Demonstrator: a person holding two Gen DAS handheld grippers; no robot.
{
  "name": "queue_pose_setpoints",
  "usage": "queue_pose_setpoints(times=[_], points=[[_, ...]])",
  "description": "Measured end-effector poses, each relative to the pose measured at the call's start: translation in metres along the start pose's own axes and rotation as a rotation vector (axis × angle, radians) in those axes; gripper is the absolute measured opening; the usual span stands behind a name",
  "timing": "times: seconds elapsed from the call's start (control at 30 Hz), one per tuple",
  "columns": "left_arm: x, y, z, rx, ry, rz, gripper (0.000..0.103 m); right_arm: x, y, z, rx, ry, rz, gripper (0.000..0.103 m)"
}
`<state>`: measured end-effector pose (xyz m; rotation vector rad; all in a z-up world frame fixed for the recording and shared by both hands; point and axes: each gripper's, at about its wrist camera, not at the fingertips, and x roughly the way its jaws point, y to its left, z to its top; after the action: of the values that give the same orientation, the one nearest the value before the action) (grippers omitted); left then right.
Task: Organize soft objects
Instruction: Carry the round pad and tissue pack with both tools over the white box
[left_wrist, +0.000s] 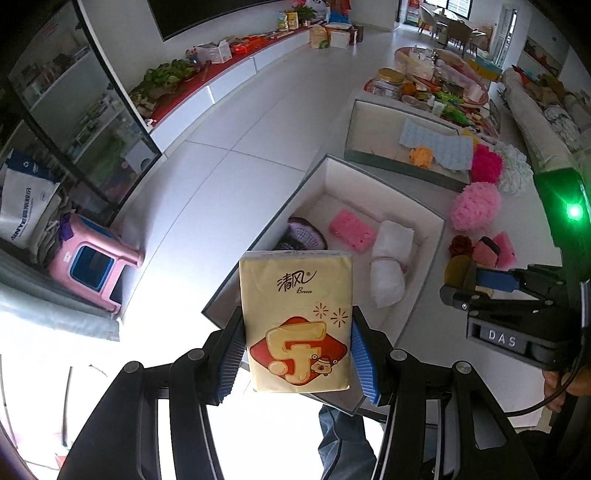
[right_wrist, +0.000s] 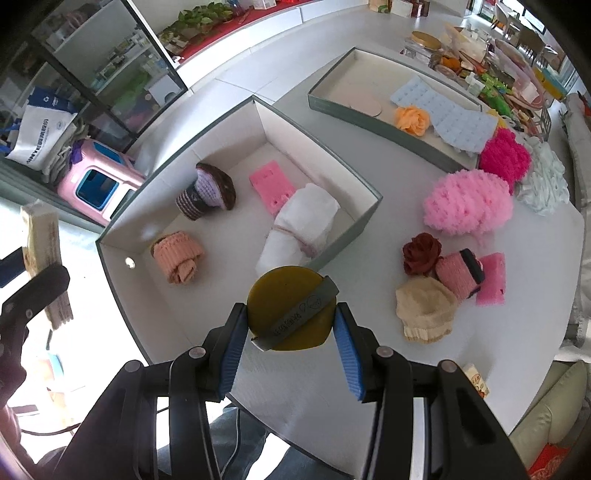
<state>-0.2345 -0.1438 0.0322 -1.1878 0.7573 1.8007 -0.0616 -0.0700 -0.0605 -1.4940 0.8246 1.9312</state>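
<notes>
Your left tool (left_wrist: 297, 350) grips the tissue pack (left_wrist: 295, 321) upright; your right tool (right_wrist: 291, 332) grips the sponge (right_wrist: 290, 310); the box (right_wrist: 325, 147) lies just ahead.

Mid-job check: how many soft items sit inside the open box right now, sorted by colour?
Pink: 2, a sponge and a knit roll
White: 1, a tied cloth bundle
Purple and brown: 1, a knit piece
Total: 4 in the box

The left gripper holds a tissue pack, and the right gripper holds a yellow disc; neither is counted.
</notes>
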Motion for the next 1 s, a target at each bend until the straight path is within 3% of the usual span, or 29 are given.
queue_pose_setpoints(times=[1.0], points=[[0.003, 0.015, -0.002, -0.049, -0.002, -0.013, 0.054, -0.002, 0.033, 0.017, -0.089, -0.024, -0.007, 0.051]])
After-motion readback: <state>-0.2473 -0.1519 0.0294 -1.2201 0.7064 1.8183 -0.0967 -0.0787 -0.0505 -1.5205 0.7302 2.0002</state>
